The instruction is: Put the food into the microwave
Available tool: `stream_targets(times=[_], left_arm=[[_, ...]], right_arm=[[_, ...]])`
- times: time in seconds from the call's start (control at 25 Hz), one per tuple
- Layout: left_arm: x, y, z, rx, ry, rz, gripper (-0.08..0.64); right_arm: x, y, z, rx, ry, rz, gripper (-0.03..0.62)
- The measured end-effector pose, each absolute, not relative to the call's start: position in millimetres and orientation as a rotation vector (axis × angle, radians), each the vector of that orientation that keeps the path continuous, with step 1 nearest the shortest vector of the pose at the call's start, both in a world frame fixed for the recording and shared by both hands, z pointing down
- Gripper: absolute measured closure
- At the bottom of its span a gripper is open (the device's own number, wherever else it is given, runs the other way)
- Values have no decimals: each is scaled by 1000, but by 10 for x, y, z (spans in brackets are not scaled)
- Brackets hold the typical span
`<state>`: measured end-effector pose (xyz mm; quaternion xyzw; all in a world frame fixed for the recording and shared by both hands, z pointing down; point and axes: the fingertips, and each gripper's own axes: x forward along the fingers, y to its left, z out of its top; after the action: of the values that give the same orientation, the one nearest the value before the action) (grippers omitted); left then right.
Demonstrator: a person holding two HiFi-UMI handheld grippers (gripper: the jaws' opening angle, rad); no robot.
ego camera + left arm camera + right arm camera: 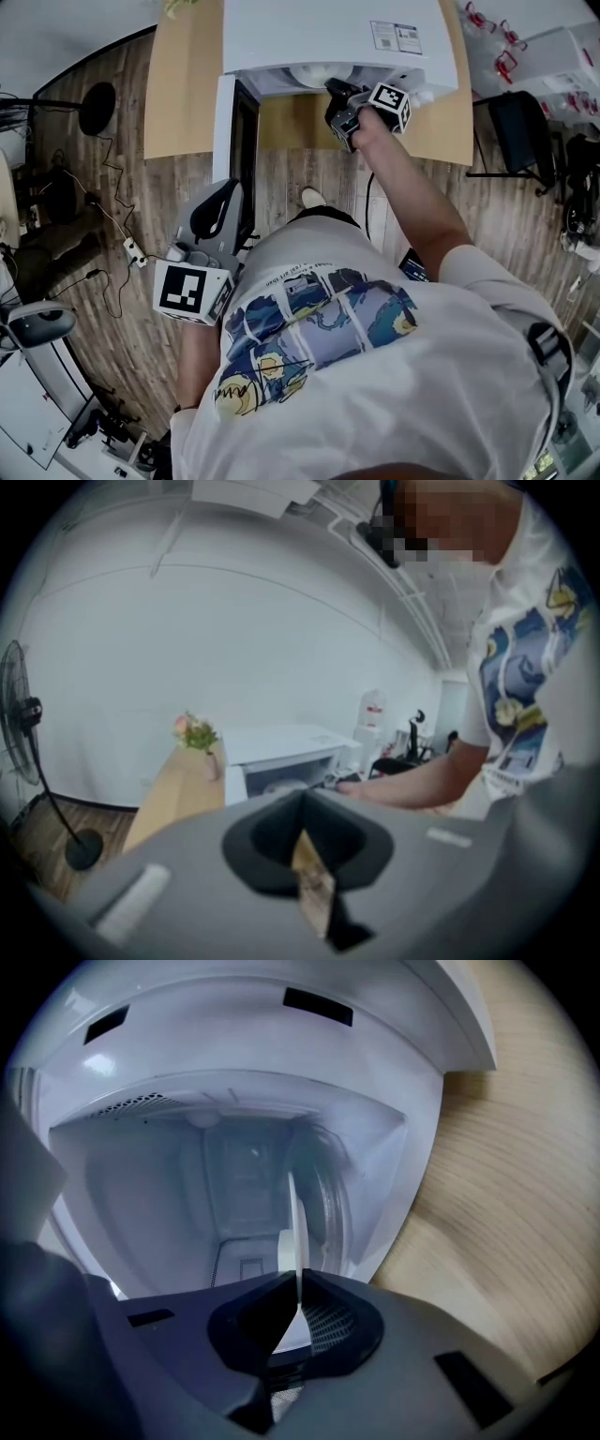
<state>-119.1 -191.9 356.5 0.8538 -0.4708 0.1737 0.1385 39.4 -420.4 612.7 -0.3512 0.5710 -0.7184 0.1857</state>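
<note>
Left tongs [302, 808], right tongs [298, 1283], one plate [298, 1227], one microwave [328, 33]

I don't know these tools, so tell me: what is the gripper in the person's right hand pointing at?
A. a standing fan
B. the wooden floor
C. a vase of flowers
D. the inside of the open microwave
D: the right gripper view looks straight into the white cavity of the microwave. The right gripper is shut on the rim of a thin white plate, and the head view shows the door swung open.
</note>
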Motion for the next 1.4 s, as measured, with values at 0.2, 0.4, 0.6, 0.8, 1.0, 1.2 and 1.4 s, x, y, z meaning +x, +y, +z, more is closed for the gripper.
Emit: stream_targets(times=[0.2,0.4,0.6,0.8,1.0,1.2,1.4], left_arm=[[-1146,-1947,3582,2464,-1350,499,551],[-1104,-1958,3575,2484,-1317,469,551],[-1062,-1973,3579,2494,-1305,458,551],[-1077,-1961,3573,2489,-1308,460,551],[-1089,-1946,3545,2488,-1314,456,551],[-1066,-1928,3557,2494,-1308,456,551],[-1050,-1901,3555,2496,-1305,456,551]], right_arm=[[395,-4206,6156,-1016,1592,-2053,575],[308,-4178,6164,-974,1620,-2100,478],[246,-4160,6118,-939,1687,-2123,407],[187,-4155,6062,-897,1729,-2132,383],[143,-4093,6039,-874,1770,-2178,351],[124,-4031,6083,-870,1766,-2202,342],[127,-3992,6084,-874,1768,-2201,342]])
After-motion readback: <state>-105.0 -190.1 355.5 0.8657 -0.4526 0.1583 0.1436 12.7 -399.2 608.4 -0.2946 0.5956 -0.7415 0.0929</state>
